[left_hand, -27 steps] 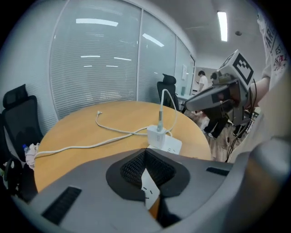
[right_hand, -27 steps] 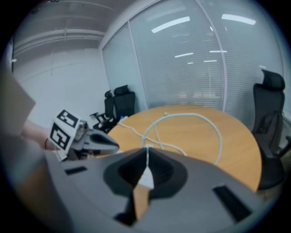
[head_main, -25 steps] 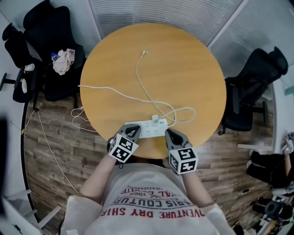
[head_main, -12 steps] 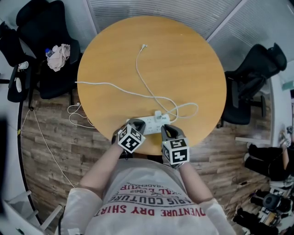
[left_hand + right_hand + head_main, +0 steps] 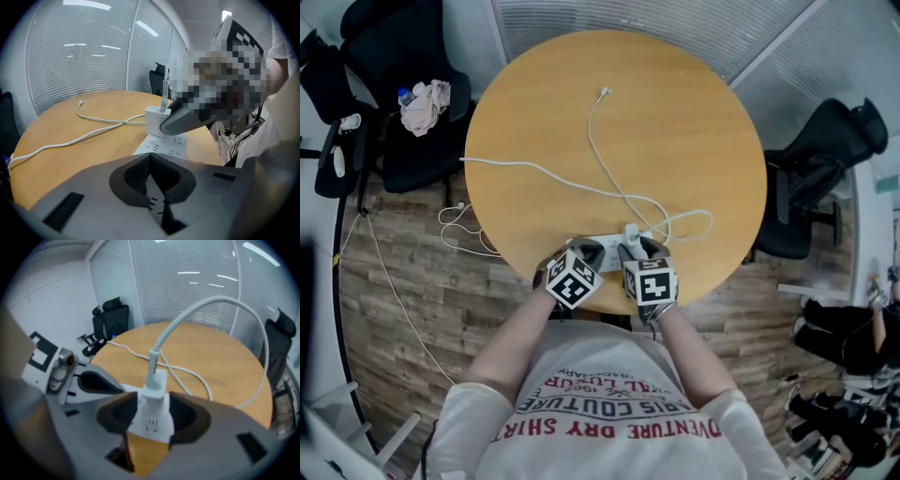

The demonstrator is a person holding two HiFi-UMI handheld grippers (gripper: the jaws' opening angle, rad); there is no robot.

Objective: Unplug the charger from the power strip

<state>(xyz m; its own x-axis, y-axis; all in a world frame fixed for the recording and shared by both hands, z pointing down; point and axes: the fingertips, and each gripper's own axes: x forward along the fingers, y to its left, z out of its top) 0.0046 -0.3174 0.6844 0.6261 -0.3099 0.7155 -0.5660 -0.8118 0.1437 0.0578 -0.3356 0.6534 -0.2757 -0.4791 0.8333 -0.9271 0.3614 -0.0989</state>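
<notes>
Head view: power strip (image 5: 609,255) half-hidden.

- Your table (image 5: 675,122) shows smooth, satin wood
- Your power strip (image 5: 165,146) and charger (image 5: 153,399) look like smooth white plastic
- Your left gripper (image 5: 151,161) is matt grey plastic, its pads (image 5: 137,171) dark and rough-textured

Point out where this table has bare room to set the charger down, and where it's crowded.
Widest bare patch: the table's right side in the head view, between the charging cable and the rim. Also free: the far-left area, bordered by that cable, the white cord and the rim. Crowded: the near edge, with the power strip, the charger and cable loops.
</notes>
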